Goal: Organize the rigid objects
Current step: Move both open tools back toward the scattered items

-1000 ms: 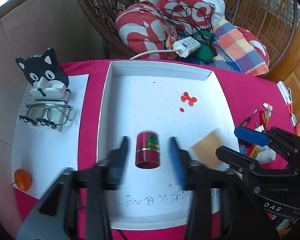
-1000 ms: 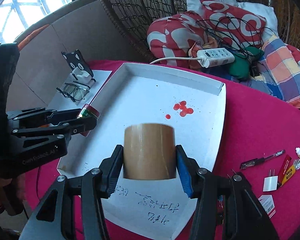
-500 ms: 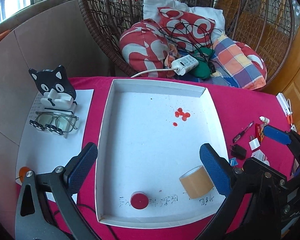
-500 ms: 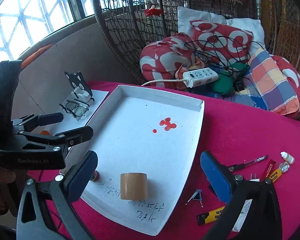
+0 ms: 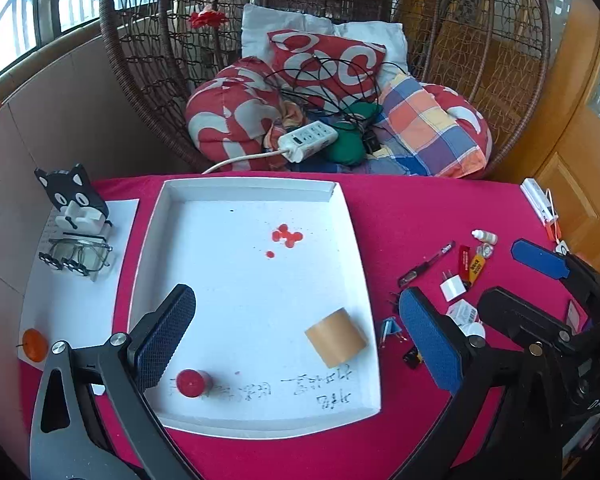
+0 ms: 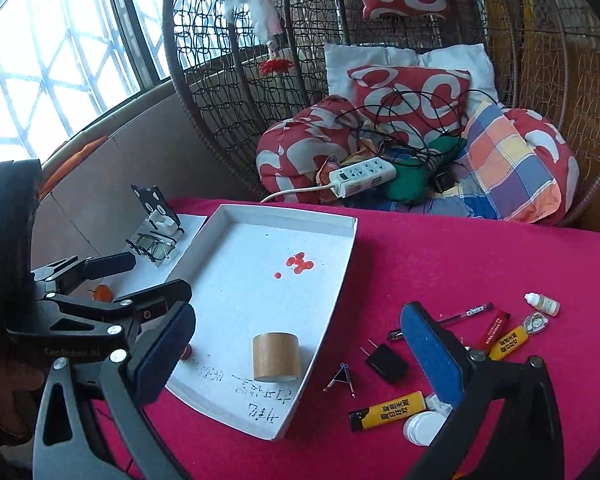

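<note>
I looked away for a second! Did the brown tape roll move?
No. The tape roll sits by the same writing in the white tray; the right tool just opened and pulled away.

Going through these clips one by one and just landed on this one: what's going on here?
A person is sorting small items on a red-covered table with a hand-held gripper in each hand. Both the left gripper and the right gripper are open and hold nothing; their jaws have just been opening. A brown tape roll and a small red canister stand in the white tray. A pen, a black plug and a yellow lighter lie loose on the cloth to its right.
</note>
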A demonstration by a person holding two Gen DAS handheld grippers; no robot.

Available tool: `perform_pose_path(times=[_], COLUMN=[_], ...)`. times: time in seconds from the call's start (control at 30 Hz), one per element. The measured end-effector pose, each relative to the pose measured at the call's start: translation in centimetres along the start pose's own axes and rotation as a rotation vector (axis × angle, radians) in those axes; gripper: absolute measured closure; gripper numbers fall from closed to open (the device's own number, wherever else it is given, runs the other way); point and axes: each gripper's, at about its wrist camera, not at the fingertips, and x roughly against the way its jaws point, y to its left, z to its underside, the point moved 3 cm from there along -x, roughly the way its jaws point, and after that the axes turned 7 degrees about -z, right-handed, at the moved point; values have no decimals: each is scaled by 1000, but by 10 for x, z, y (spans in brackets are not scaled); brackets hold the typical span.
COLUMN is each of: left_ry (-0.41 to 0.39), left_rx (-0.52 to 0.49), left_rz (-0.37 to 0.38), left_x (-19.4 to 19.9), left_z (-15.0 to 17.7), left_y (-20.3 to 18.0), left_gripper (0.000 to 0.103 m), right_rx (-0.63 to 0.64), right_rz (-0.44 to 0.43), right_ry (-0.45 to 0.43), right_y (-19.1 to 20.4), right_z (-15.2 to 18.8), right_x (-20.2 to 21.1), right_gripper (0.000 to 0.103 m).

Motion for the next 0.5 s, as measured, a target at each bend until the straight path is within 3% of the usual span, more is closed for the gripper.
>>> perform_pose_path(times=[0.5], left_ry=[39], left_rx=[-75], left_rz=[125], left_x=[5], left_z=[17], left_y=[-119], left_gripper=[0], right_rx=[-23], right_rz=[44], right_ry=[-57], right_y=[-75], right_z=[6], right_x=[72], right_gripper=[0])
